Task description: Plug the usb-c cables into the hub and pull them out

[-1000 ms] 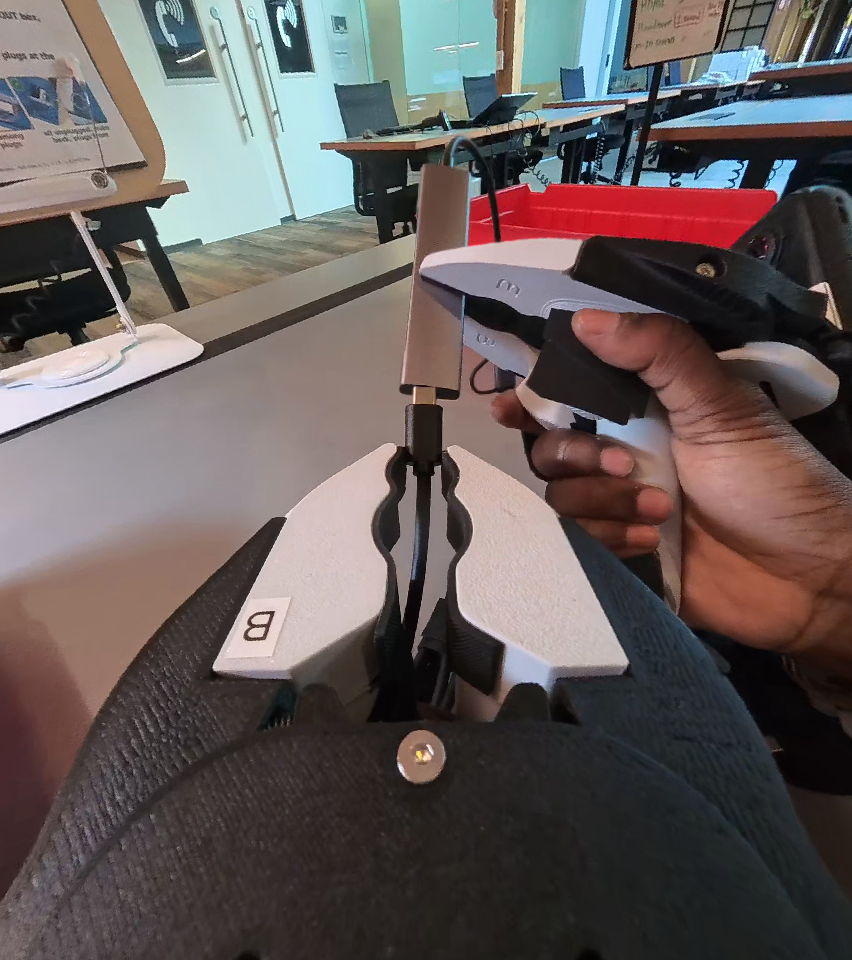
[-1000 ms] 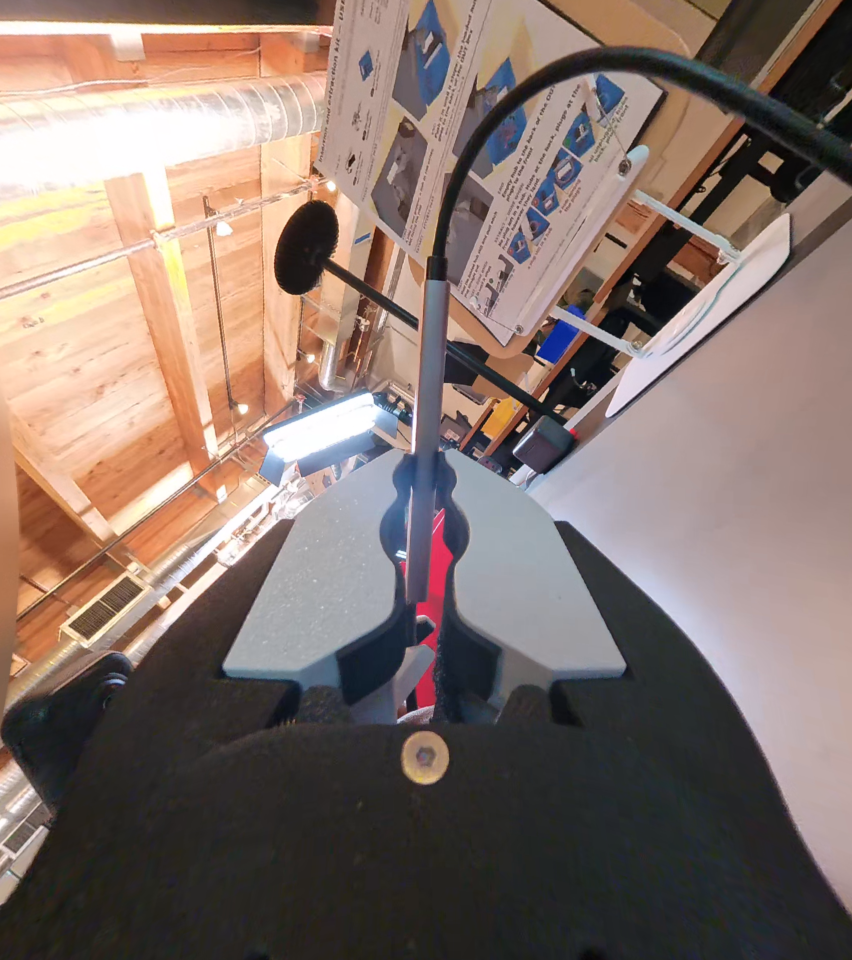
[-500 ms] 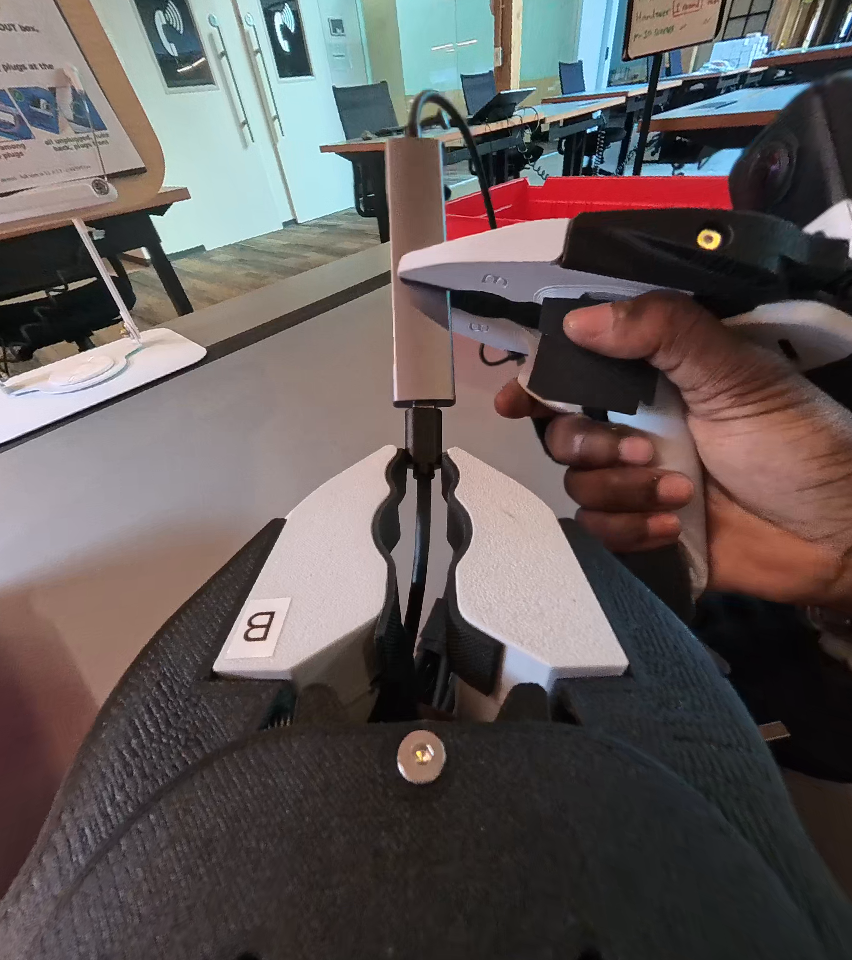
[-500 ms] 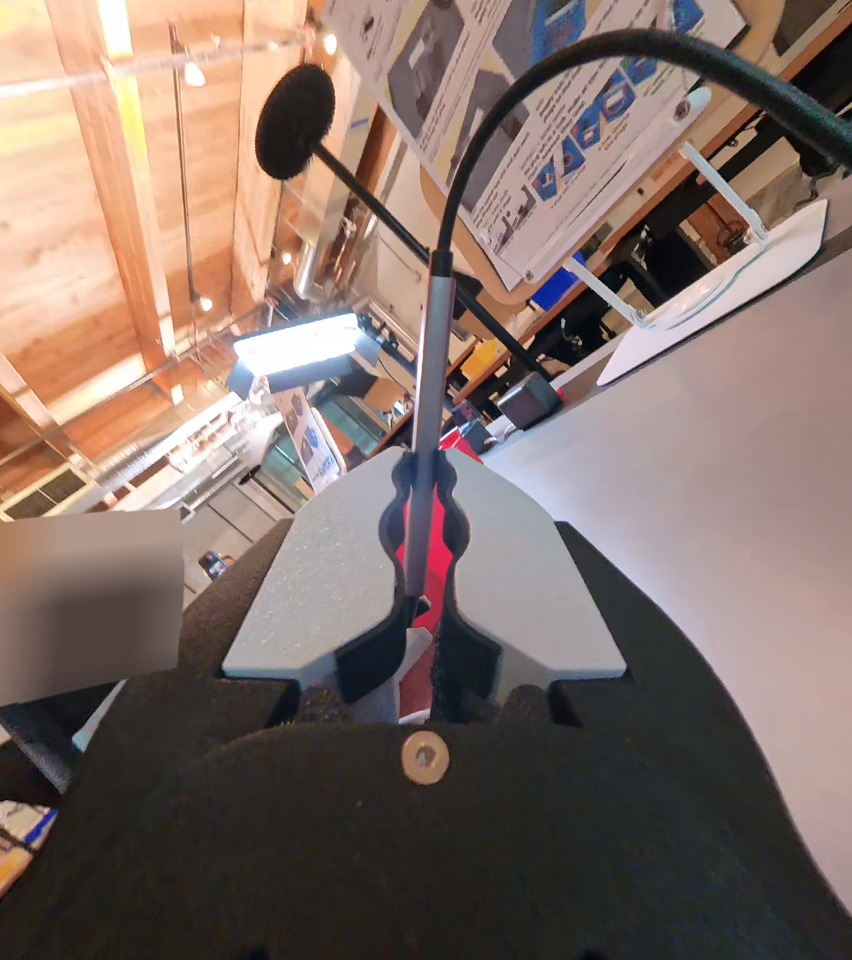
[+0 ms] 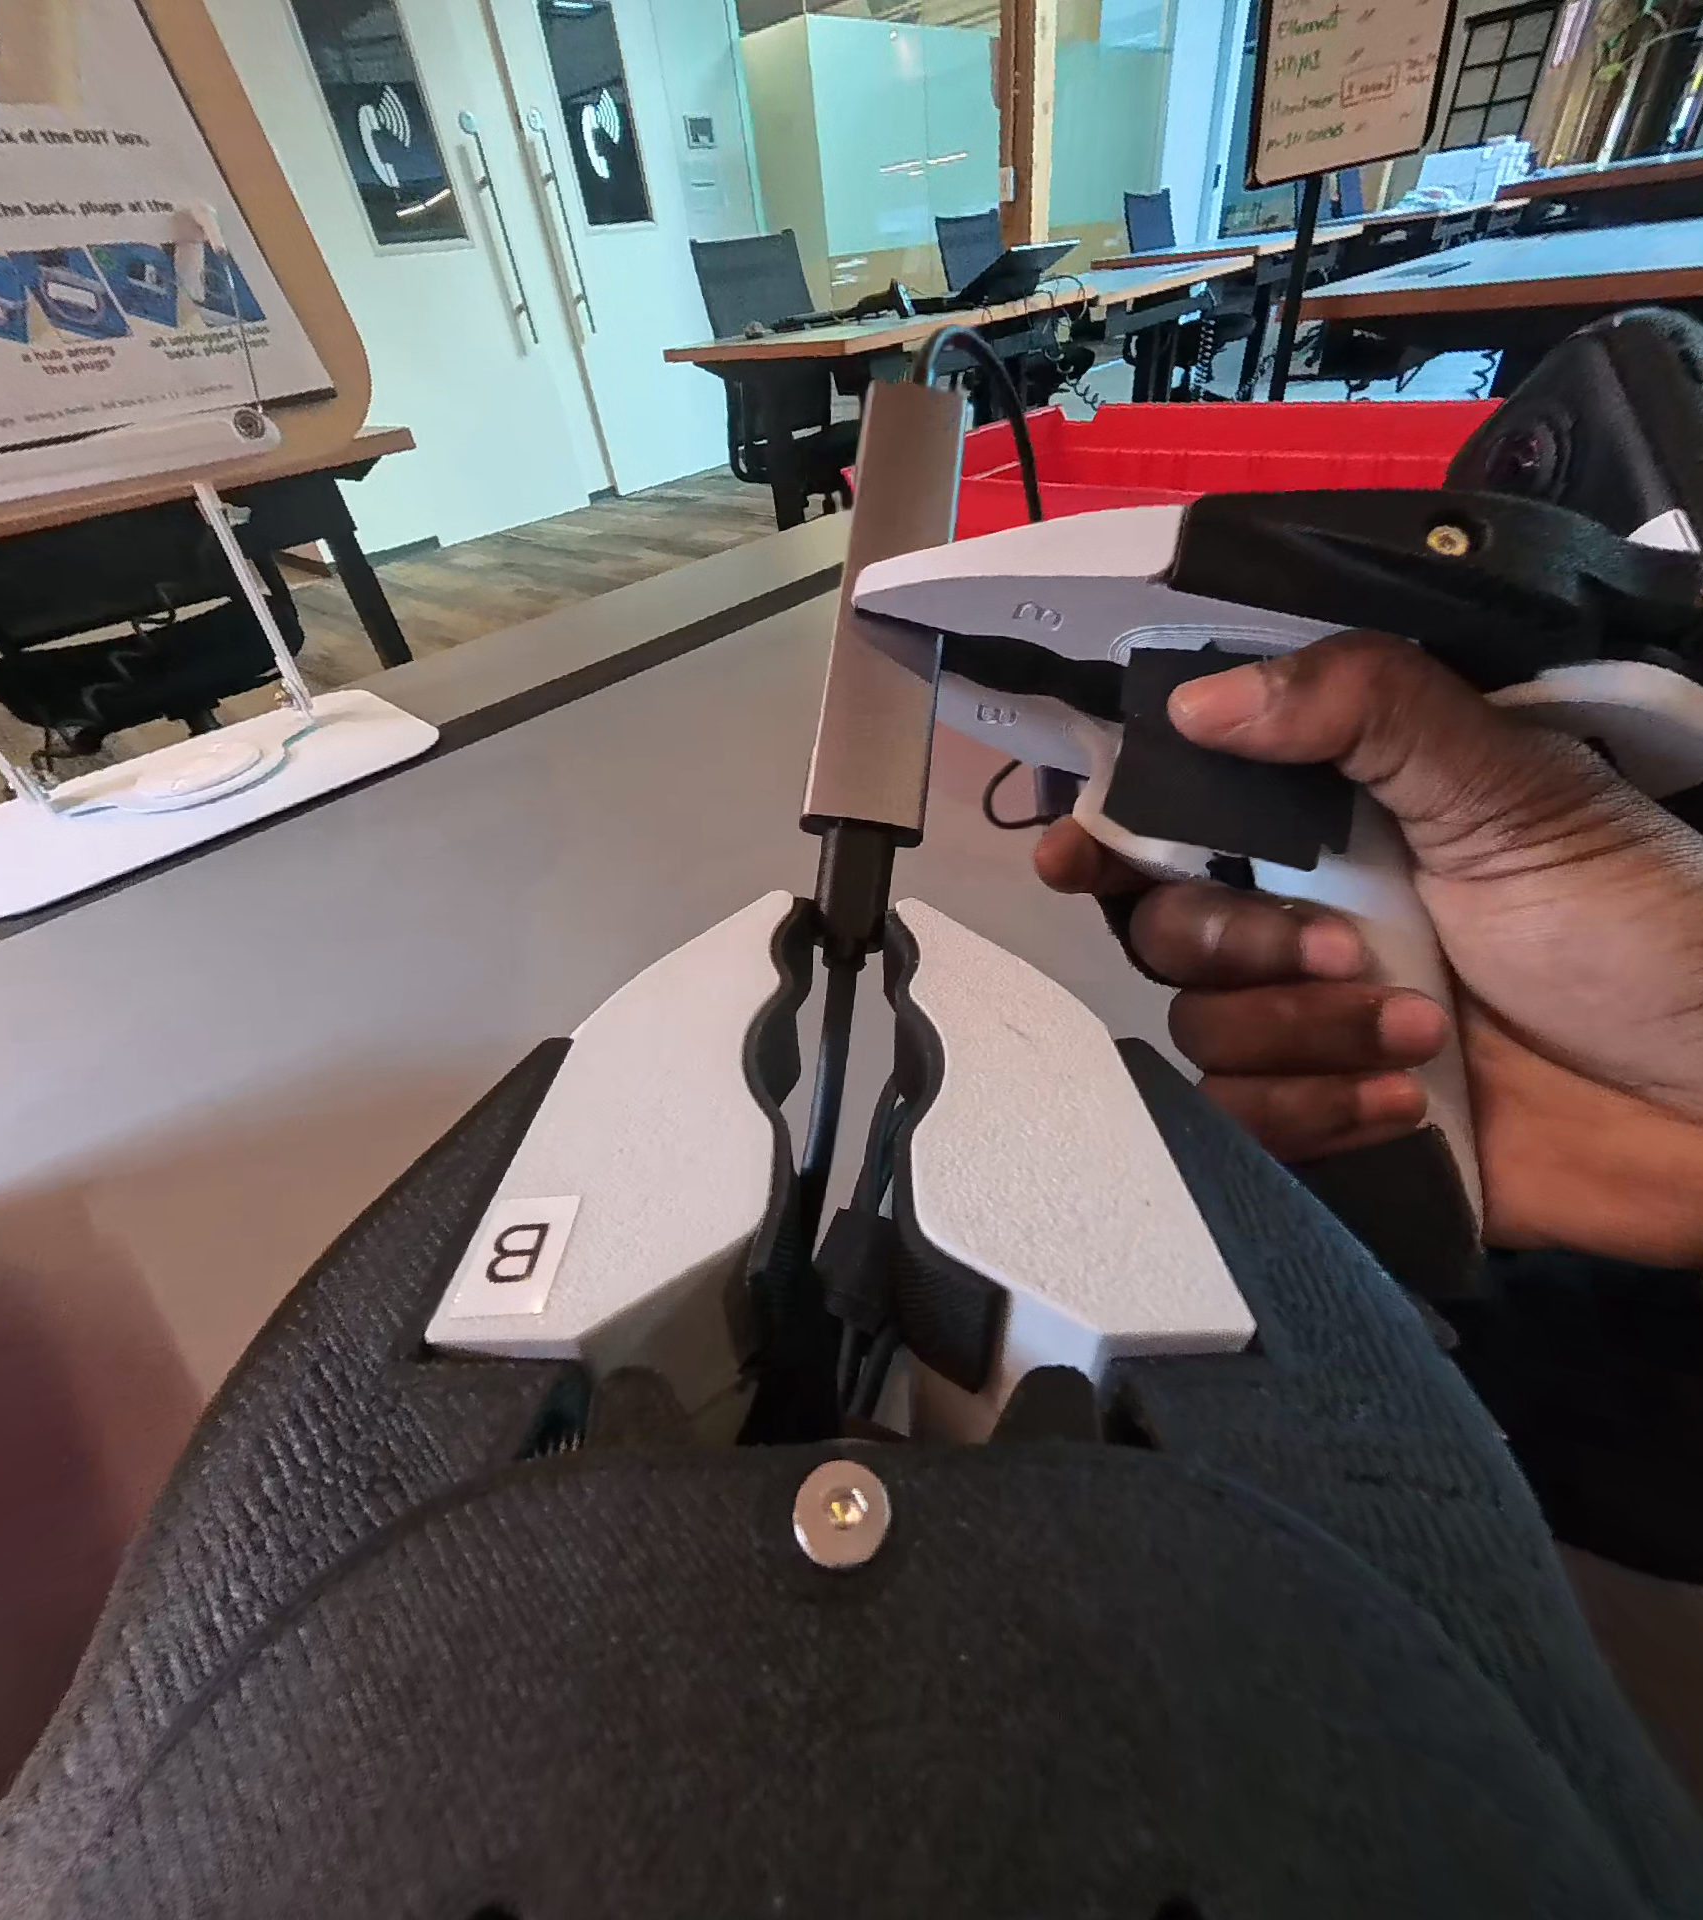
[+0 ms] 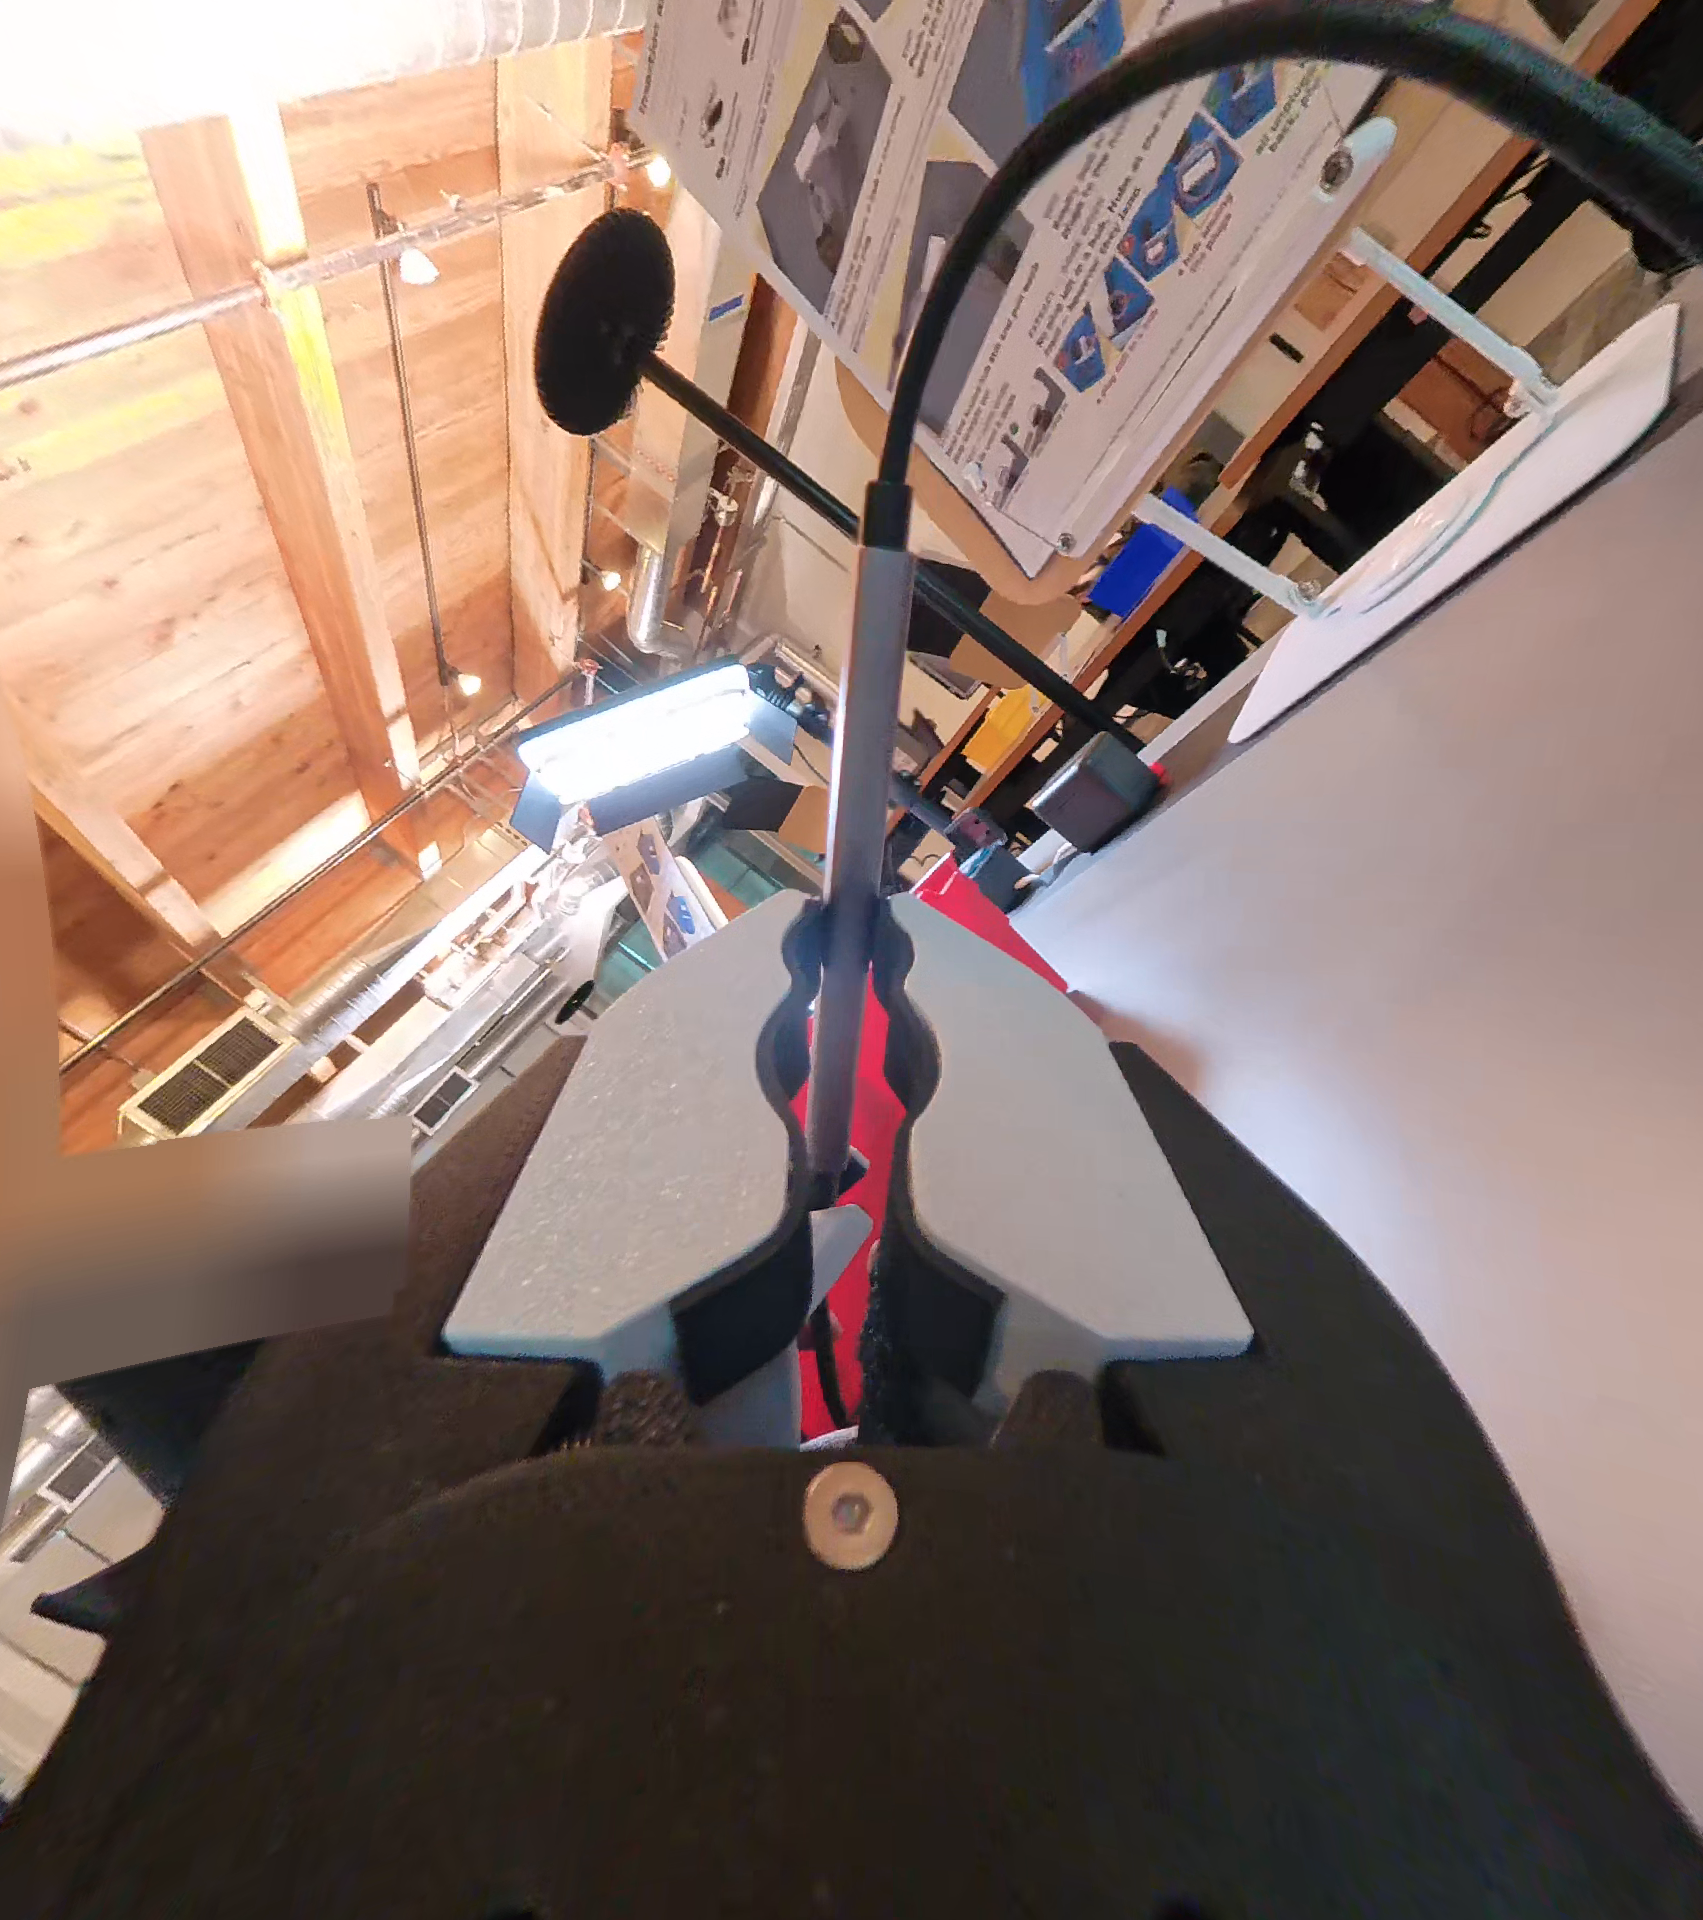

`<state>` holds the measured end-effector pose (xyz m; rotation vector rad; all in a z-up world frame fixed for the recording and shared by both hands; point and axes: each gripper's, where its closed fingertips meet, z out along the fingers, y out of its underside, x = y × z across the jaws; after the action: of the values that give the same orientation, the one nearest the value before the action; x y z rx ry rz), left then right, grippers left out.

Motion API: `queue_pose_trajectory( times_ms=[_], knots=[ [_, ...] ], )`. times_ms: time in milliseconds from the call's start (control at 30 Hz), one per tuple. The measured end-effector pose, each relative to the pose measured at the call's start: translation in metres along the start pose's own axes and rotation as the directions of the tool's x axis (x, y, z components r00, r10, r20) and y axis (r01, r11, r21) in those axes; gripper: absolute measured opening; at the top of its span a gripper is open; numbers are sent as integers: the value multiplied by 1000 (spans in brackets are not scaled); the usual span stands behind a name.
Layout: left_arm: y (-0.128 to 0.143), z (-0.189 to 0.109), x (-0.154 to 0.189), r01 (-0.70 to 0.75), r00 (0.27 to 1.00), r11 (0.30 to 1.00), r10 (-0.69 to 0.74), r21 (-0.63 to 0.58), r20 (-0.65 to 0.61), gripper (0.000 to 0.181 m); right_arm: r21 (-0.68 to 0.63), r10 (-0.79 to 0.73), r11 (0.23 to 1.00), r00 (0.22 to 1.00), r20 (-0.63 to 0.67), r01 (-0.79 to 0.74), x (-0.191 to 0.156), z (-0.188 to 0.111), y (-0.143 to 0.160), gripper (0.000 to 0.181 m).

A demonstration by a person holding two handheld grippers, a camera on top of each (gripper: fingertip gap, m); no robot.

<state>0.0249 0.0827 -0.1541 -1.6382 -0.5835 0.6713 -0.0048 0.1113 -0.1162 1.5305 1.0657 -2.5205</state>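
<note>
The left tongs point(image 5: 852, 920) pinch the plug point(image 5: 855, 883), seated in the hub point(image 5: 888, 613) that the right tongs point(image 5: 894, 649) clamp. The plug-in step looks done; next likely calls for a straight pull apart.

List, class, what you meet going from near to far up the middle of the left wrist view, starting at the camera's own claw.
Left claw → black usb-c plug pinched at its tips → grey hub, held upright by the right claw → hub's own black cable → red bin → far desks.
</note>
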Motion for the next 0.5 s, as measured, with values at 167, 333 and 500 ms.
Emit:
queue_pose_trajectory(
  times_ms=[167,333,500],
  knots=[
    [-9,0,6,3,999,998,1,62,-52,14,-77,-1,997,992,123,11,-14,2,-8,9],
    [-34,-12,4,118,989,963,-92,242,-116,41,-66,-182,976,949,258,205,-45,3,-58,8],
    [-53,-29,-14,174,984,904,-148,390,-96,42,-172,-399,852,827,396,494,-89,14,-111,9]
  ],
)
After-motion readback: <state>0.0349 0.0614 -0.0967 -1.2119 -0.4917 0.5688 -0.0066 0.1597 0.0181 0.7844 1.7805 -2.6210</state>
